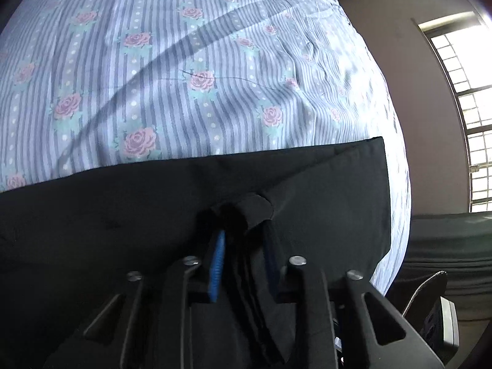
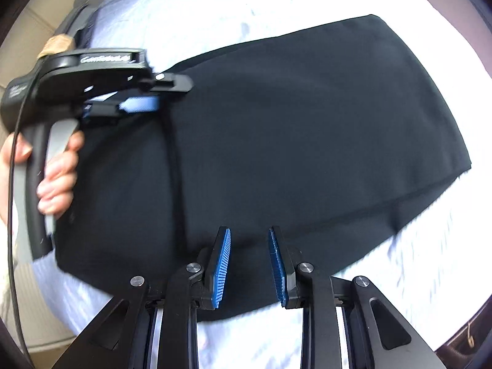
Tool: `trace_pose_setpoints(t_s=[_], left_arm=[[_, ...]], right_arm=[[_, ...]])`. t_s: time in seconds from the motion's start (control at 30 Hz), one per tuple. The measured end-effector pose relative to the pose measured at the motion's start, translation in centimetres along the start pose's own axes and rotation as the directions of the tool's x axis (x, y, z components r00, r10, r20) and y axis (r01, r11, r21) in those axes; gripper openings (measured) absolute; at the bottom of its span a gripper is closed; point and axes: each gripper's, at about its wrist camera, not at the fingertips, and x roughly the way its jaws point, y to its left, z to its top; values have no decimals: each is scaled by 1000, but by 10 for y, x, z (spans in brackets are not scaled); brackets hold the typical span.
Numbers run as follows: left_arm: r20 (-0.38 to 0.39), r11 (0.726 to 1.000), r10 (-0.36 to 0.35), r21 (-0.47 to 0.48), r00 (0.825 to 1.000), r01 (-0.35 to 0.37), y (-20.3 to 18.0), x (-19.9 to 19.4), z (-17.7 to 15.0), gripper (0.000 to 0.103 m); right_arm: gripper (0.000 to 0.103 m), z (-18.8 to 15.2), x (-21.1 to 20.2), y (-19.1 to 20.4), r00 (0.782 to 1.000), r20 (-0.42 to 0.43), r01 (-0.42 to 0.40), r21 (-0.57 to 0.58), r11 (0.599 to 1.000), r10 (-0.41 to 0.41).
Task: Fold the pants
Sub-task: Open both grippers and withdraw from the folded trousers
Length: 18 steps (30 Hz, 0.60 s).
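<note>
The black pants [image 2: 292,129] lie folded flat on a bed with a striped, rose-patterned sheet [image 1: 184,77]. In the left wrist view my left gripper [image 1: 243,230] is shut on a bunched edge of the pants [image 1: 255,207], with cloth between its blue pads. The same gripper shows in the right wrist view [image 2: 160,95] at the pants' left end, held by a hand [image 2: 58,172]. My right gripper [image 2: 249,236] is open and empty, its blue pads apart just over the near edge of the pants.
The bed's right edge drops off beside a wall and a bright window [image 1: 467,98]. A dark surface [image 1: 446,240] lies low at the right. A black cable [image 2: 12,215] hangs from the left gripper's handle.
</note>
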Motion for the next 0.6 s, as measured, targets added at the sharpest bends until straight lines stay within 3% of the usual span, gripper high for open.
trace_pose_setpoints(t_s=[0.13,0.3,0.37,0.43,0.53,0.6], left_arm=[[46,995,33,89,998,-37,-17,-5,7,14],[4,996,68,65,998,-68,-14,5,14,15],[0,995,79,53,997,-79,-15,-1,16,21],[43,992,120,25,992,-121,-7,-22,15,27],[145,979,198,19,969,-203,1,-68,1,42],[185,973,221,22,957,-229,9,-99,-18,46]], right_arm=[[27,11,11,0,1000,-16,-5,-38,999,4],[27,9,25,9,999,-52,-18,-107,994,12],[27,9,33,18,998,-62,-8,-124,992,0],[27,11,37,27,998,-70,0,-135,991,-10],[27,5,34,37,996,-85,6,-180,984,-22],[27,2,28,43,993,-117,-50,-195,979,28]])
